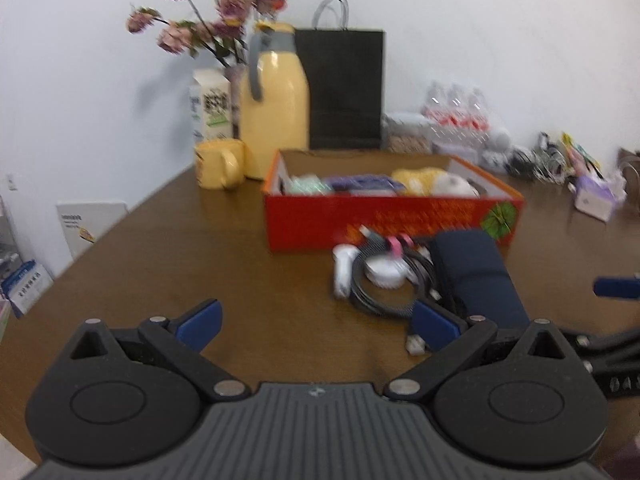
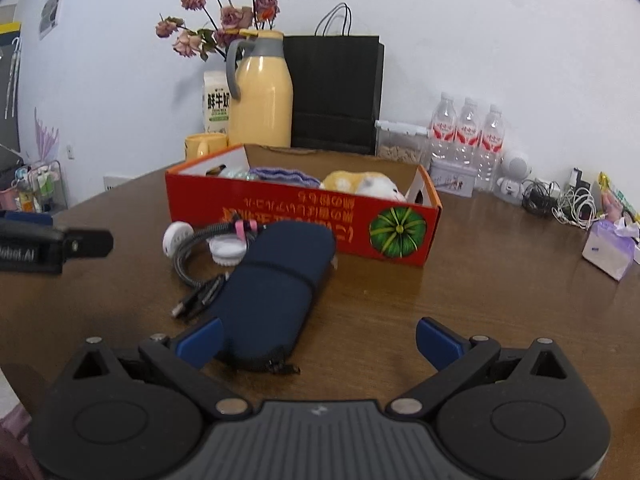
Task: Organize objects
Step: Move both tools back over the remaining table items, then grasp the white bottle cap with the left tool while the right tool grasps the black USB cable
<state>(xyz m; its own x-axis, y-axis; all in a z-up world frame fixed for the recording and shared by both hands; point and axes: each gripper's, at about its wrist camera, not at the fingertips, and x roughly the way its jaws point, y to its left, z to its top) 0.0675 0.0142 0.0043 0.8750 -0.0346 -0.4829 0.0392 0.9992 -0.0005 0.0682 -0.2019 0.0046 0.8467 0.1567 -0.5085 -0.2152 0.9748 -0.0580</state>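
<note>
1. While both claws hang above the brown table (image 2: 500,280), each is spread wide and holds nothing: the left gripper (image 1: 318,326) has bare wood between its blue pads, and the right gripper (image 2: 318,342) has its left pad just beside the near end of the navy pouch (image 2: 272,292).
2. That pouch lies flat, just in front of the red box (image 2: 304,220). Its long axis runs from its zipper end by the right claw up toward the box's front wall, leaning slightly right in the right wrist view.
3. Left of the pouch, also in front of the box, lie a coiled black cable (image 2: 200,268) bound with a pink tie, a white round disc (image 2: 228,250) and a white round-headed item (image 2: 176,238).
4. Only the right wrist view shows the pouch's zipper end and the cable's plugs sharply; there, the left claw enters at the left edge.
5. Only the left wrist view shows the box's inside wall on its left side, and a mug (image 1: 220,164) whole, behind the box's left corner.
6. Inside the box, a yellow-and-white plush toy (image 2: 364,184) and purple and green soft items are half hidden by its wall. The left wrist view is blurred, so print on the box is unreadable there.
</note>
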